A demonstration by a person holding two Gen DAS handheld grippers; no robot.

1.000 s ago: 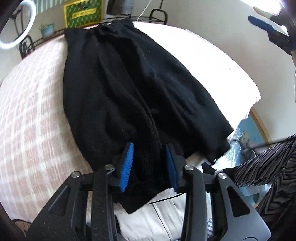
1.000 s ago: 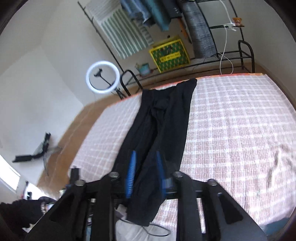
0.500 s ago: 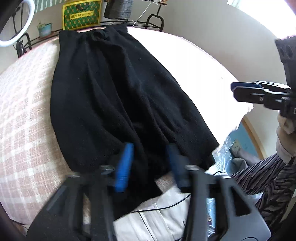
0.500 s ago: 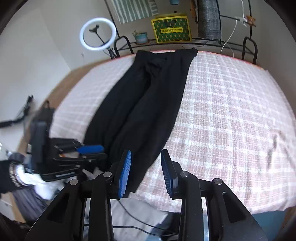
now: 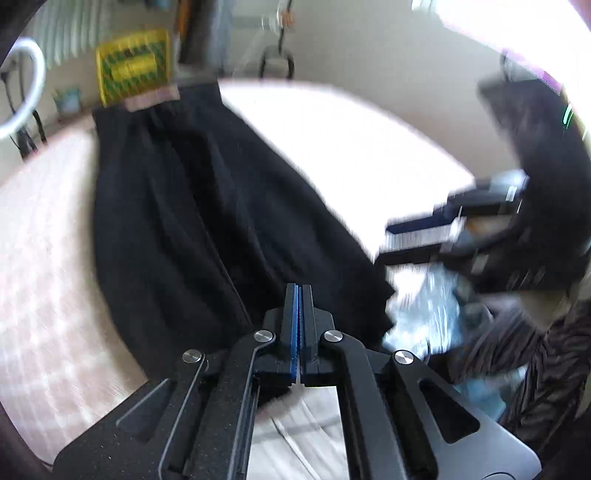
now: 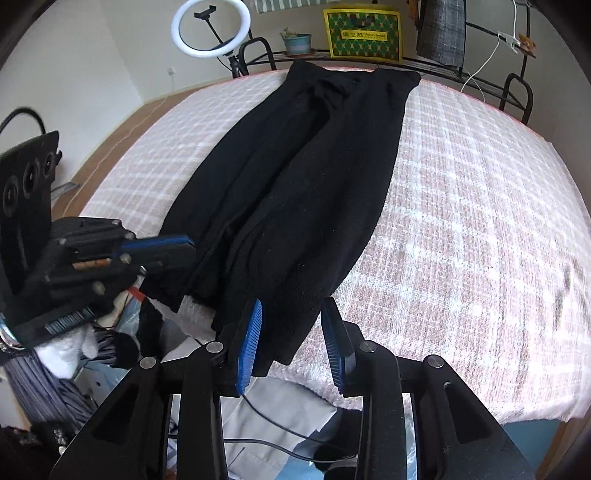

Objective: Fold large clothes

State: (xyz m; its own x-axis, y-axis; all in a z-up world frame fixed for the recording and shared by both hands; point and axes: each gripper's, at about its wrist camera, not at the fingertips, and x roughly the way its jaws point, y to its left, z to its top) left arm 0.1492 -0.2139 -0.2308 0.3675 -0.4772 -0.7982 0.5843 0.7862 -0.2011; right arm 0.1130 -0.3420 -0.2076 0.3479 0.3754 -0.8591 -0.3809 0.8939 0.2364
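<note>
Black knit trousers lie lengthwise on the checked bedspread, waistband far, both hems at the near edge. In the right wrist view my right gripper is open; its blue pads straddle the right leg's hem without pressing it. My left gripper reaches in from the left onto the left leg, a little up from its hem. The blurred left wrist view shows the left gripper with its pads pressed together on the trousers. The right gripper is a blur at the right there.
A ring light, a plant pot and a green-and-yellow box stand beyond the bed's far end by a black metal rail. Cables and clutter lie below the near edge. A striped sleeve is at the right.
The left jaws, spread over the cloth before, have snapped shut. The right gripper swung down from high above the bed to the right leg's hem, still open.
</note>
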